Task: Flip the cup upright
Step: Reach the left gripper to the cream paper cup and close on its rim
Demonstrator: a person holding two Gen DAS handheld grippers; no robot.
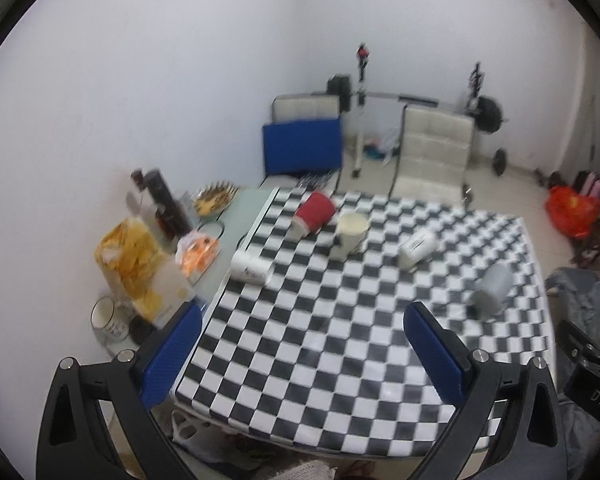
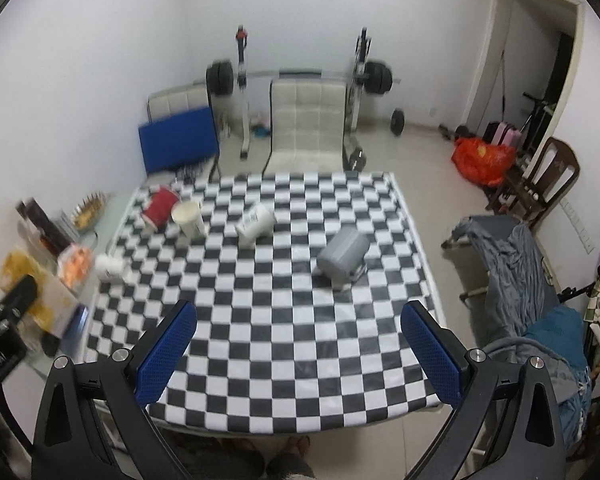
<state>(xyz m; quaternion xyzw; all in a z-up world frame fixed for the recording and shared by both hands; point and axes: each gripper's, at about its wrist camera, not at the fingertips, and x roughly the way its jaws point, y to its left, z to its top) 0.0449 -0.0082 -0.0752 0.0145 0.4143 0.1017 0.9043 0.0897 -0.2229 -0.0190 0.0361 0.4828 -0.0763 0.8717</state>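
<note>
Several cups sit on a checkered table (image 1: 320, 360) (image 2: 292, 352). A red cup (image 1: 314, 211) (image 2: 160, 206) lies on its side at the far left. A cream cup (image 1: 350, 232) (image 2: 189, 218) stands upright beside it. A white cup (image 1: 417, 246) (image 2: 256, 222) lies tipped near the middle. A grey cup (image 1: 492, 290) (image 2: 343, 258) lies on its side at the right. Another white cup (image 1: 252, 267) (image 2: 110, 267) lies at the left edge. My left gripper (image 1: 302, 352) and right gripper (image 2: 298, 350) are both open and empty, above the table's near side.
Snack bags (image 1: 130, 254), a dark bottle (image 1: 166, 206) and a basket (image 1: 214, 198) crowd a side table at the left. Cream chairs (image 2: 308, 128), a blue pad (image 2: 178, 144), a barbell rack, a red bag (image 2: 480, 158) and a cloth-draped chair (image 2: 512, 264) stand around.
</note>
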